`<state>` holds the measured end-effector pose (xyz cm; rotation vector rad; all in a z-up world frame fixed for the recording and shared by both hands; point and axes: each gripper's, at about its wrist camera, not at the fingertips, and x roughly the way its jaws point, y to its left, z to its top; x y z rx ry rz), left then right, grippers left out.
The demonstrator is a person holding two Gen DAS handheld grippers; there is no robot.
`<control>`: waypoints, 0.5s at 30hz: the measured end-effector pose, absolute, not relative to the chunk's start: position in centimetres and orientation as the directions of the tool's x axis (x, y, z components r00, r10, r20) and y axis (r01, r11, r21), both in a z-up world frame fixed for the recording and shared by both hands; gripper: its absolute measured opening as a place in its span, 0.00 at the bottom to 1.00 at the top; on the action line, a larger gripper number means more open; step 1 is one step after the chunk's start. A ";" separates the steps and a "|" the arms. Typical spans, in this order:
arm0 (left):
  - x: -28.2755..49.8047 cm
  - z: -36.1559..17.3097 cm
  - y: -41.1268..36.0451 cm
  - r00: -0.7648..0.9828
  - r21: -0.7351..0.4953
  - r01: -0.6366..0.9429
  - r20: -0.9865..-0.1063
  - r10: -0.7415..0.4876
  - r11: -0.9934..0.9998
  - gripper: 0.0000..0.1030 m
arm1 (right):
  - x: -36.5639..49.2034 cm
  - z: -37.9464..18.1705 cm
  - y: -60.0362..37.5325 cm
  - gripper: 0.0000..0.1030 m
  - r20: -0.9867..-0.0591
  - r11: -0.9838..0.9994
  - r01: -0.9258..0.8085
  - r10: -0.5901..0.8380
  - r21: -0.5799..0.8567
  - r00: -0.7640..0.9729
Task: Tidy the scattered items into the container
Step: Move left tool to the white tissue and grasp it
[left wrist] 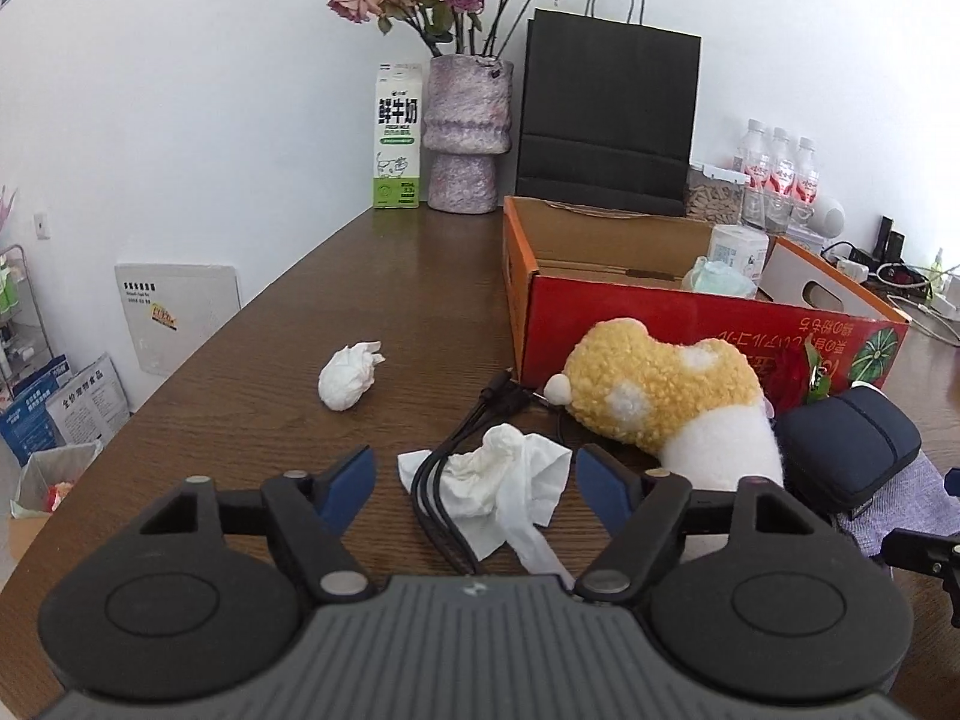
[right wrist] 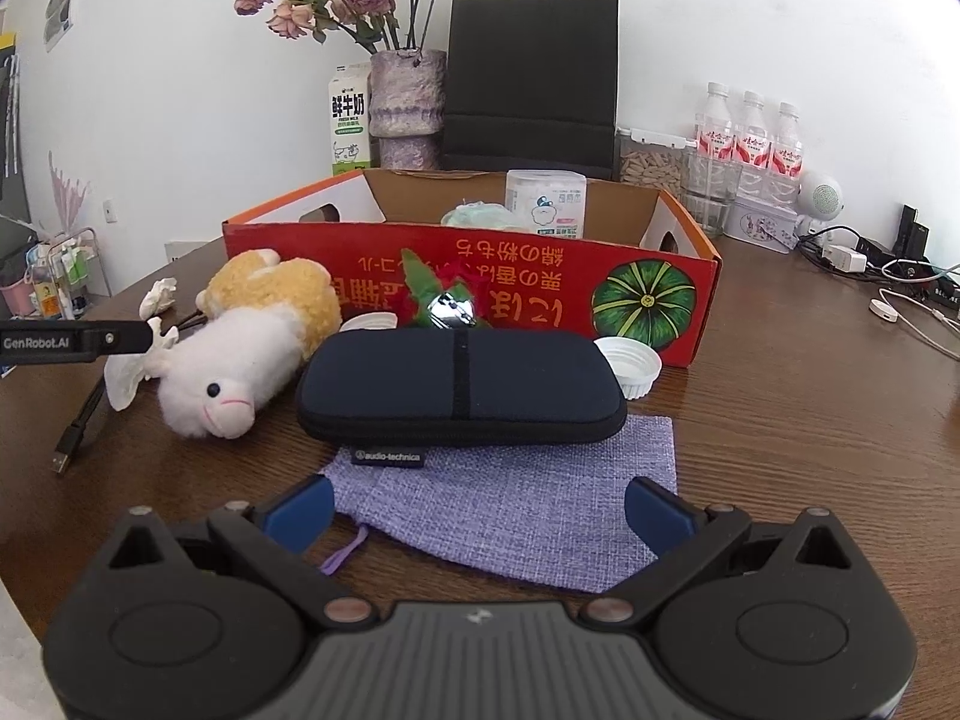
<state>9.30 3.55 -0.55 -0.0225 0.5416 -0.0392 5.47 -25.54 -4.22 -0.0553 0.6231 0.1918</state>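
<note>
Left wrist view: left gripper [left wrist: 474,483] tilted down over the table [left wrist: 252,414], jaws parted and straddling a crumpled tissue [left wrist: 510,480], blue pads [left wrist: 351,477] clear of it on either side, nothing pinched yet. Tissue dead ahead between the fingertips, draped over a black cable [left wrist: 444,474] running away towards the box. Worth noting: cable strands lying in the same gap, so a closing grip likely to catch both. Second tissue wad [left wrist: 350,375] further ahead and to the left, well apart. Plush toy [left wrist: 660,402] to the right, leaning near the red cardboard box [left wrist: 690,324]. Box open-topped, ahead and right of this gripper, a few items already inside.

Right wrist view: right gripper [right wrist: 480,516] spread wide, empty, hovering over a purple woven pouch [right wrist: 510,510] lying flat between the pads. Dark zip case [right wrist: 459,384] just beyond, long axis running left to right, crosswise to the fingers. White lid [right wrist: 630,363] beside the case, close to the box wall [right wrist: 480,282]. Box straight ahead here, behind case and toy. Tip of the other gripper visible at far left, by the tissue.

Judgement: tissue nearer the left hand, pouch and case nearer the right.
</note>
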 end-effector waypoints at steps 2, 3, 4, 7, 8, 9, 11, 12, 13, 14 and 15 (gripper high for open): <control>10.1 -0.8 2.9 0.846 -0.011 0.052 -0.531 -0.050 0.999 0.54 | 5.5 -4.2 -25.7 1.00 -0.585 0.982 -0.191 0.159 0.008 0.795; 10.4 -1.1 2.6 0.839 -0.003 0.060 -0.541 -0.052 0.998 0.48 | 5.5 -4.2 -25.7 1.00 -0.585 0.982 -0.190 0.159 0.008 0.795; 10.8 -1.3 2.4 0.834 0.003 0.065 -0.549 -0.052 0.998 0.46 | 5.5 -4.2 -25.7 1.00 -0.585 0.982 -0.190 0.159 0.008 0.796; 11.2 -1.8 2.1 0.828 0.023 0.064 -0.560 -0.041 0.998 0.20 | 5.5 -4.1 -25.9 1.00 -0.581 0.982 -0.186 0.157 0.009 0.799; 11.3 -1.8 2.2 0.828 0.019 0.063 -0.560 -0.041 0.998 0.17 | 5.6 -4.0 -25.9 1.00 -0.579 0.983 -0.184 0.155 0.008 0.800; 11.3 -1.8 2.3 0.830 0.013 0.068 -0.556 -0.049 0.998 0.09 | 5.6 -3.9 -26.0 1.00 -0.578 0.983 -0.182 0.153 0.009 0.801; 11.1 -1.6 2.4 0.832 0.003 0.073 -0.552 -0.059 0.997 0.06 | 5.7 -3.9 -26.1 1.00 -0.577 0.984 -0.179 0.152 0.010 0.802; 11.0 -1.5 2.4 0.836 0.001 0.071 -0.546 -0.059 0.997 0.06 | 5.7 -3.9 -26.2 1.00 -0.577 0.984 -0.178 0.151 0.010 0.803; 10.9 -1.4 2.5 0.838 -0.005 0.068 -0.542 -0.060 0.998 0.06 | 5.8 -3.8 -26.2 1.00 -0.577 0.984 -0.177 0.150 0.009 0.803; 10.8 -1.2 2.6 0.841 -0.011 0.068 -0.537 -0.064 0.998 0.06 | 5.8 -3.8 -26.3 1.00 -0.575 0.984 -0.177 0.150 0.009 0.804; 10.7 -1.0 2.7 0.845 -0.016 0.068 -0.530 -0.066 0.998 0.06 | 5.9 -3.8 -26.3 1.00 -0.574 0.985 -0.175 0.148 0.008 0.806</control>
